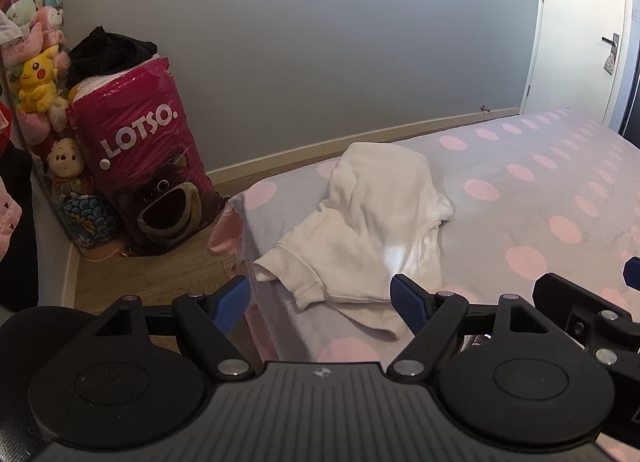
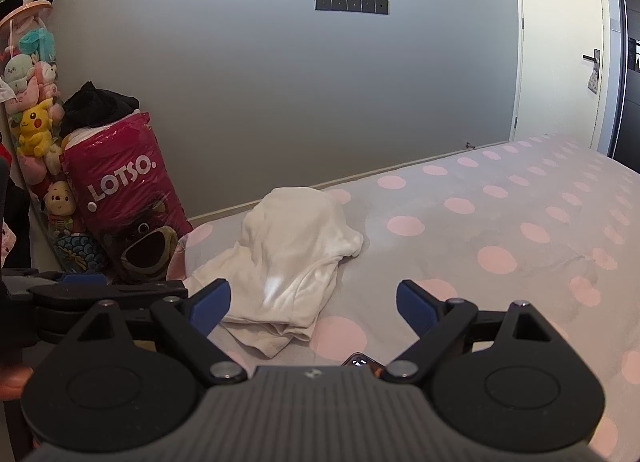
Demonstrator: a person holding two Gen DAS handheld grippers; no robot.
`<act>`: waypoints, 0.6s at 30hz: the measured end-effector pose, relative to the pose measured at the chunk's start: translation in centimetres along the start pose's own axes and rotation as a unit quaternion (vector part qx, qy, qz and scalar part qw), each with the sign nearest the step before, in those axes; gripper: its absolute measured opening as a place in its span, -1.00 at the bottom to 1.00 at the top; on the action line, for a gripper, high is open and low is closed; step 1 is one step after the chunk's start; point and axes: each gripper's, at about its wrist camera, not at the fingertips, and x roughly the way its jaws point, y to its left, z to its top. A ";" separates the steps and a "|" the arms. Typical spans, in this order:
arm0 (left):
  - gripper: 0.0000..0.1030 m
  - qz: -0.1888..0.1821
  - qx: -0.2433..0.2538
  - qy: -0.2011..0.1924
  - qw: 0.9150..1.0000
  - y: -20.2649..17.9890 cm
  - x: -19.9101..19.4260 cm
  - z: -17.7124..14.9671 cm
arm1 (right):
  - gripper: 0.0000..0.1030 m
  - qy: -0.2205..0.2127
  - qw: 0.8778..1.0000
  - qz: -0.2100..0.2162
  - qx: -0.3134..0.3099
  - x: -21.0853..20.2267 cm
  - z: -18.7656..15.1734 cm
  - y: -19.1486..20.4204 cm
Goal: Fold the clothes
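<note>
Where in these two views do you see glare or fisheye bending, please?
Left wrist view: a bright sun patch on the white garment, and the skirting board bows. Right wrist view: a similar patch on the garment, the door edge curves, and the corners go dark.

You're looking at a plain white shirt (image 1: 372, 221) lying on a grey bedspread (image 1: 540, 189) with pink polka dots. Both grippers are showing black bodies with blue fingertips (image 2: 210, 308). That magenta bag (image 1: 140, 149) is sporting white LOTSO lettering.
</note>
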 end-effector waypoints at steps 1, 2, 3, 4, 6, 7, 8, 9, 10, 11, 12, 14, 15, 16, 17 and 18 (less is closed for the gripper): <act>0.49 -0.001 0.000 0.002 1.000 0.0 0.1 0.0 | 0.78 0.000 1.000 0.000 0.000 0.0 0.0 0.0; 0.49 -0.001 0.000 0.003 1.000 -0.1 0.1 0.0 | 0.78 0.000 1.000 -0.001 0.001 0.0 0.1 0.0; 0.49 -0.002 0.000 0.005 1.000 -0.1 0.2 0.0 | 0.78 0.000 1.000 -0.001 0.001 0.0 0.1 0.0; 0.49 -0.003 0.001 0.006 1.000 -0.1 0.2 0.0 | 0.78 0.000 1.000 -0.001 0.001 0.0 0.1 0.0; 0.49 -0.004 0.001 0.010 1.000 -0.2 0.3 0.1 | 0.78 0.000 1.000 -0.002 0.002 0.0 0.2 0.0; 0.49 -0.005 0.001 0.010 1.000 -0.2 0.3 0.1 | 0.78 0.000 1.000 -0.002 0.002 0.0 0.2 0.0; 0.49 -0.006 0.002 0.010 1.000 -0.2 0.1 0.1 | 0.78 0.000 1.000 -0.002 0.002 0.0 0.2 0.0; 0.49 -0.006 0.003 0.010 1.000 -0.1 0.0 0.1 | 0.78 0.000 1.000 -0.002 0.002 0.0 0.3 0.0; 0.49 -0.007 0.005 0.009 1.000 0.0 0.1 0.1 | 0.78 0.000 1.000 -0.003 0.003 0.0 0.3 0.1; 0.49 -0.007 0.005 0.009 1.000 0.0 0.2 0.1 | 0.78 0.000 1.000 -0.003 0.003 0.0 0.3 0.1; 0.49 -0.006 0.004 0.009 1.000 -0.1 0.3 0.0 | 0.78 0.000 1.000 -0.003 0.003 0.0 0.4 0.1; 0.49 -0.003 0.000 0.008 1.000 -0.5 0.6 -0.4 | 0.78 0.000 1.000 -0.004 0.004 0.0 0.4 0.1; 0.49 -0.003 0.001 0.007 1.000 -0.5 0.6 -0.4 | 0.78 0.000 1.000 -0.004 0.004 0.0 0.5 0.1; 0.49 -0.003 0.002 0.006 1.000 -0.6 0.6 -0.3 | 0.78 0.000 1.000 -0.004 0.004 0.0 0.5 0.1; 0.49 -0.002 0.003 0.005 1.000 -0.6 0.6 -0.4 | 0.78 0.000 1.000 -0.004 0.005 0.0 0.5 0.0; 0.49 -0.002 0.004 0.004 1.000 -0.7 0.6 -0.4 | 0.78 0.001 1.000 -0.004 0.005 0.0 0.5 -0.1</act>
